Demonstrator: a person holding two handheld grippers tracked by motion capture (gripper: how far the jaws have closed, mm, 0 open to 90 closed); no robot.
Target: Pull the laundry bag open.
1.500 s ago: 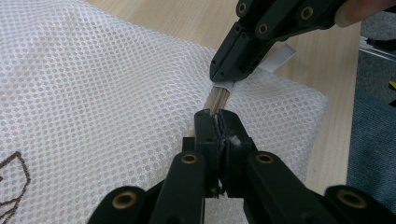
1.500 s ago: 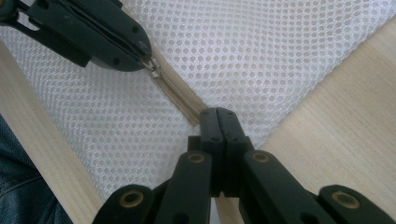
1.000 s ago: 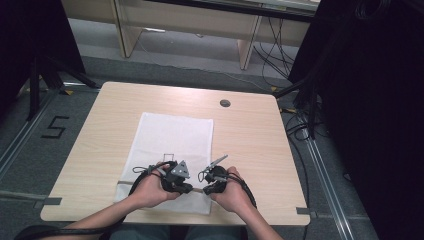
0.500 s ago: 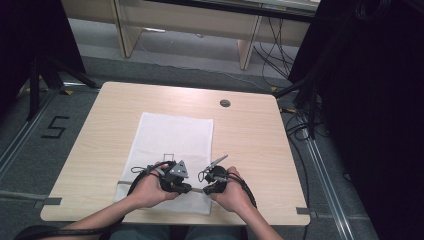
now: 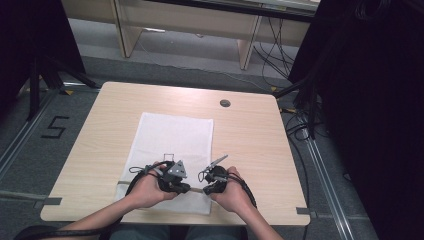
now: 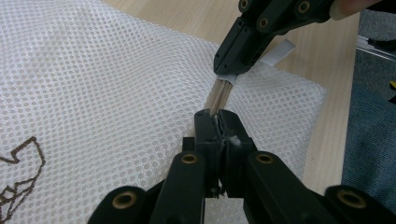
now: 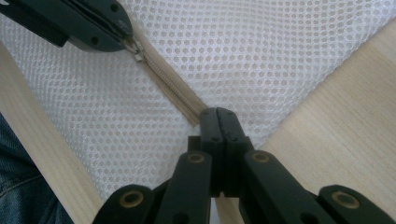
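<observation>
White mesh bag [image 5: 172,145] flat on table [image 5: 250,130] | left gripper [image 6: 218,122] jaws clamp zipper pull [image 7: 135,49] | right gripper [image 7: 218,116] jaws clamp zipper end [image 7: 194,114]

Lab-like recording space: taped floor number [image 5: 54,127], cables [image 5: 270,50], dark curtains [image 5: 370,100].

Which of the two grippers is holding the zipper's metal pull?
The left gripper: its jaws pinch the metal pull, while the right gripper clamps the far end of the zipper at the edge of the mesh bag.
</observation>
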